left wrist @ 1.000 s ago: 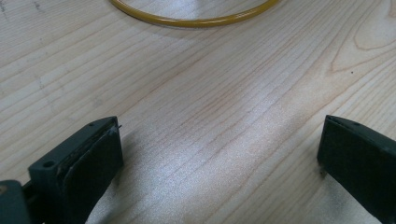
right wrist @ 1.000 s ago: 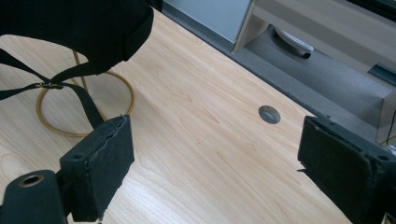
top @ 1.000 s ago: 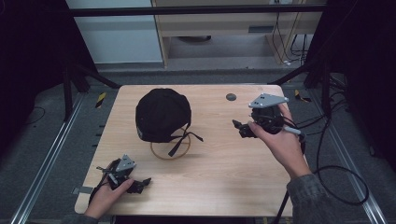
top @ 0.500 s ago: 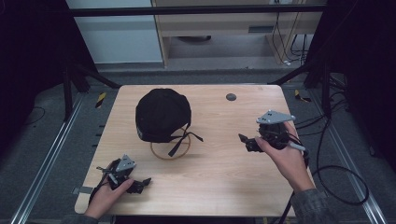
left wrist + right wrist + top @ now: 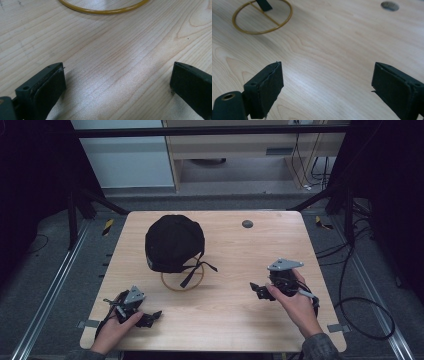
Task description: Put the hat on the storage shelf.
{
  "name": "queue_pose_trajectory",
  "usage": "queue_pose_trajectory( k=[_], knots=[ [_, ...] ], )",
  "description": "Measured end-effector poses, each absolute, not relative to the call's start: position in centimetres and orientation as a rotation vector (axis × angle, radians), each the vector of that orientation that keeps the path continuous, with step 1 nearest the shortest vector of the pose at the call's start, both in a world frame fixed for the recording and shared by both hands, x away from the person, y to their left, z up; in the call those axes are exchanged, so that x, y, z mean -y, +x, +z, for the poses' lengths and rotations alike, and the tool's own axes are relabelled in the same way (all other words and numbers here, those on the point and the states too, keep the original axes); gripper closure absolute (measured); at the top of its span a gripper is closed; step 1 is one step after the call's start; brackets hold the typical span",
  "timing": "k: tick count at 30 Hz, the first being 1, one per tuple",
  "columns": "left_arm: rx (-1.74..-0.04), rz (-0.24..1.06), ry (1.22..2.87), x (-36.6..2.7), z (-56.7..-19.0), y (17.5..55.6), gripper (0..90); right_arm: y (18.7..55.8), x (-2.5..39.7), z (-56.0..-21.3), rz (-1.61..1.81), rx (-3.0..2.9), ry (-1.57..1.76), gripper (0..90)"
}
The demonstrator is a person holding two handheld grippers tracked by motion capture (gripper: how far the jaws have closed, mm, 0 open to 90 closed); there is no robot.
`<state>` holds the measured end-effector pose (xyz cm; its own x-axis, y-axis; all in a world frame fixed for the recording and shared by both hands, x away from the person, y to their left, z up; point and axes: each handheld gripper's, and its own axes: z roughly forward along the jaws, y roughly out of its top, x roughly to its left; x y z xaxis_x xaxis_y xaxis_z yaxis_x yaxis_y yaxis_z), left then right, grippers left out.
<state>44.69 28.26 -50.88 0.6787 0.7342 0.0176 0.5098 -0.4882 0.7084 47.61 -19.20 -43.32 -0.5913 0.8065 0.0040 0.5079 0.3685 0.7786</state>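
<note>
A black cap point(image 5: 173, 241) sits on a gold wire stand whose ring base point(image 5: 182, 281) rests on the wooden table point(image 5: 235, 252); a black strap point(image 5: 192, 272) hangs over the ring. My left gripper point(image 5: 148, 315) lies low at the front left, held by a hand, jaws wide apart over bare wood point(image 5: 117, 82). The ring point(image 5: 105, 10) lies ahead of it. My right gripper point(image 5: 258, 290) is at the front right, open and holding nothing point(image 5: 327, 85). Beyond its jaws I see the ring point(image 5: 262, 18) and the strap end point(image 5: 264, 4).
A small dark round hole point(image 5: 247, 224) sits near the table's back edge, also seen in the right gripper view as the hole point(image 5: 389, 6). Cables point(image 5: 360, 315) trail on the floor to the right. Metal rails run along both sides of the table.
My right gripper has come down from the back right of the table toward the front right edge, still open. The left gripper and the cap have not moved.
</note>
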Motion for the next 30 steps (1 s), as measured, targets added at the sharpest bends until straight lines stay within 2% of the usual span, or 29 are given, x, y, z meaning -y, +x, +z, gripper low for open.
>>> queue_pose_trajectory(
  k=[3, 15, 30],
  knots=[
    [-0.952, 0.419, 2.196, -28.3, -50.9, 44.7, 0.0, 47.8, 18.7, -44.7, 1.062, -2.278, 1.204, 7.6],
    [-0.952, 0.418, 2.196, -28.3, -50.9, 44.7, 0.0, 48.5, 17.7, -49.7, 1.011, -2.291, 1.337, 8.2],
    [-0.951, 0.417, 2.196, -28.2, -50.9, 44.7, 0.0, 48.0, 16.7, -51.2, 0.953, -2.187, 1.313, 6.3]
  ],
)
